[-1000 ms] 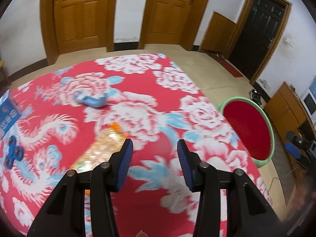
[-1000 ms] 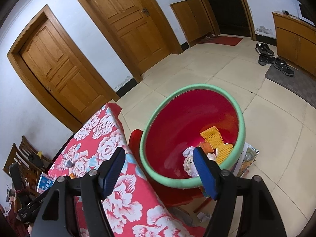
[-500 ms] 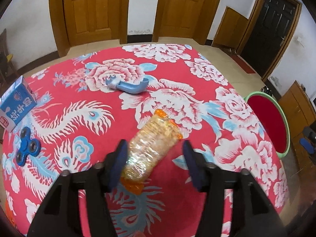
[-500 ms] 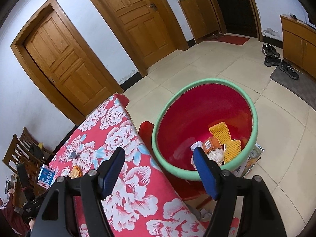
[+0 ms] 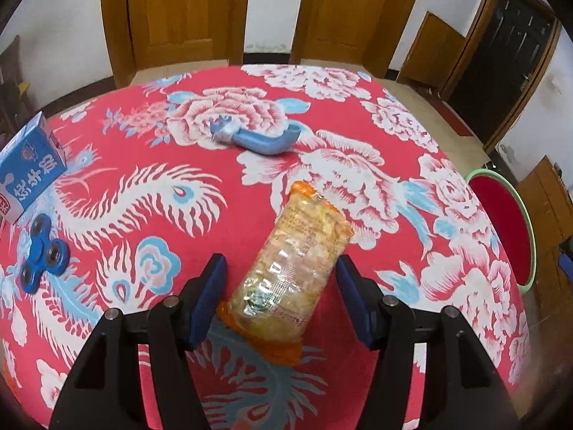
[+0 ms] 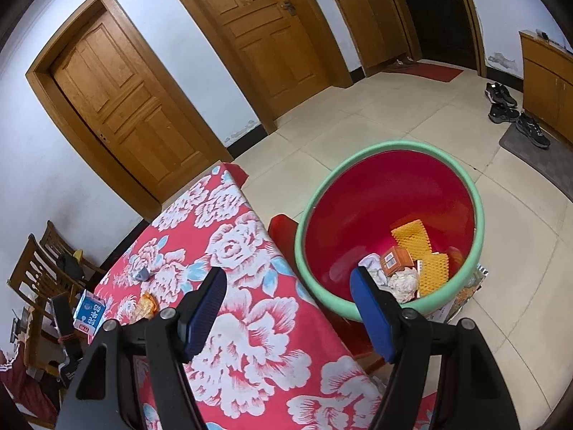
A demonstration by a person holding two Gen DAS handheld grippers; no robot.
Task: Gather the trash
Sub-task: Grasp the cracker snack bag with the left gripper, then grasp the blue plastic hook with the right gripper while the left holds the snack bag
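A clear orange-edged snack bag lies on the red flowered tablecloth. My left gripper is open, its two blue pads on either side of the bag's near end, not touching it. My right gripper is open and empty, held above the table's right edge. The red bin with a green rim stands on the floor beside the table and holds several pieces of trash. The bin also shows at the right of the left wrist view.
A blue curved plastic piece lies further back on the table. A blue carton and a blue fidget spinner sit at the left edge. Wooden chairs stand behind the table. Shoes lie on the floor.
My left gripper has moved back and left so the snack bag now lies between its open pads. My right gripper has shifted slightly; the bin appears further right.
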